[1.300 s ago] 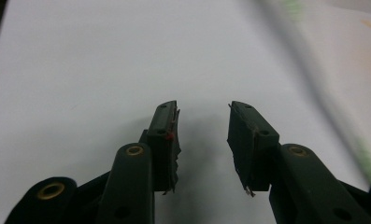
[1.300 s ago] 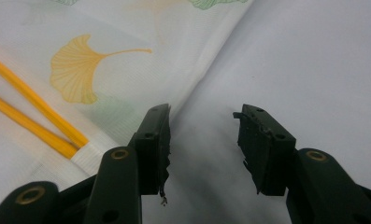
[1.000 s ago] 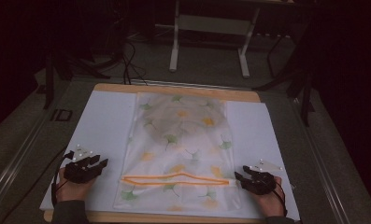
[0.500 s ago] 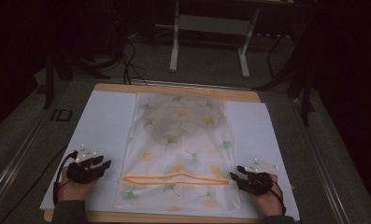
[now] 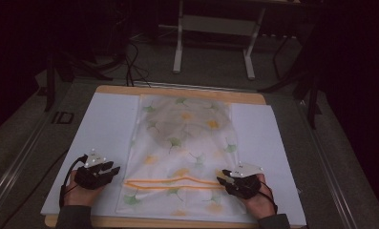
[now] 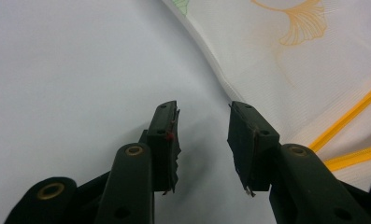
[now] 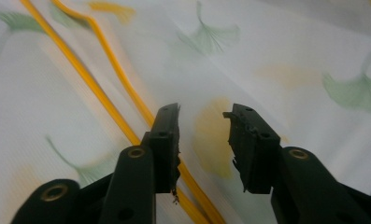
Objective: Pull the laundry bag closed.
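Observation:
A white cloth (image 5: 187, 138) printed with green and yellow ginkgo leaves lies flat on the table. A thin orange hanger (image 5: 173, 182) lies across its near end. My left gripper (image 5: 114, 171) rests on the white cover just left of the cloth's edge. In the left gripper view my left gripper (image 6: 203, 116) is open over bare cover, its jaws just closing somewhat on nothing, with the cloth (image 6: 290, 51) and hanger (image 6: 351, 116) at right. My right gripper (image 5: 221, 179) sits at the hanger's right end. My right gripper (image 7: 202, 116) is open, jaws just narrowing over the cloth (image 7: 267, 56). The hanger (image 7: 80, 70) runs under its left jaw.
A white cover (image 5: 106, 124) spreads over the wooden table, whose edge (image 5: 177, 89) shows at the back. A metal stand (image 5: 211, 28) and cables occupy the dark floor beyond. A small black item (image 5: 62, 117) lies off the table's left side.
My right hand has slid left onto the cloth, up to the hanger's right end. The left hand has stayed about where it was.

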Motion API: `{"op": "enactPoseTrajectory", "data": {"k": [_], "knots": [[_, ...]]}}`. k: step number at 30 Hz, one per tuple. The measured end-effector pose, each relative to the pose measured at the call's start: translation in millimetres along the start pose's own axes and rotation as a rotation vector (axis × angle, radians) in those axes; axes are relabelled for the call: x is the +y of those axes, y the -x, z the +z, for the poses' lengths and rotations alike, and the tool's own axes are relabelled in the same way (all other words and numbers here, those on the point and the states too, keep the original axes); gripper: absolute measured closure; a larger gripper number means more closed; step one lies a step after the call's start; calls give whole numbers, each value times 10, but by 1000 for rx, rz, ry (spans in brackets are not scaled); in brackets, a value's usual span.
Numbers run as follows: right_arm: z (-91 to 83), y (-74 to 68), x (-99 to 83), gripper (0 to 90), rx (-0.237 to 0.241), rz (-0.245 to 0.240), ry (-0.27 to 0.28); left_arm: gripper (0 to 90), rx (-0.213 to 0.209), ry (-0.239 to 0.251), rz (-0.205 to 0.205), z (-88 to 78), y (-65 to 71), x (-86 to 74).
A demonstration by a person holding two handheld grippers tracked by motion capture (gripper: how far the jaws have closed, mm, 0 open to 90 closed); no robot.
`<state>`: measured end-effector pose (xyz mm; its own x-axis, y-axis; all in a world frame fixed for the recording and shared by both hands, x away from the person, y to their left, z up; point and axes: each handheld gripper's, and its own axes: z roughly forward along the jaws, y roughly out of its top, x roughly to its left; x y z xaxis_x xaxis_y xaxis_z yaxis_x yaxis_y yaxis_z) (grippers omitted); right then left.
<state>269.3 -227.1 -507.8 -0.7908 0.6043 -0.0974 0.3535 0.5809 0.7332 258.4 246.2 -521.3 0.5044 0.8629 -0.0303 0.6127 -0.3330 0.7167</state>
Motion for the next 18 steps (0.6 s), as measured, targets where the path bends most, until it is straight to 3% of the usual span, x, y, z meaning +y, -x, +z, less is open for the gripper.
{"op": "enactPoseTrajectory", "data": {"k": [11,18], "knots": [[129,-251,409,724,87,-93,36,627,-7,-3,8,3,11,2],[353,-412,589,747,126,-133,45,623,-4,15,-2,-27,-16,-6]]}}
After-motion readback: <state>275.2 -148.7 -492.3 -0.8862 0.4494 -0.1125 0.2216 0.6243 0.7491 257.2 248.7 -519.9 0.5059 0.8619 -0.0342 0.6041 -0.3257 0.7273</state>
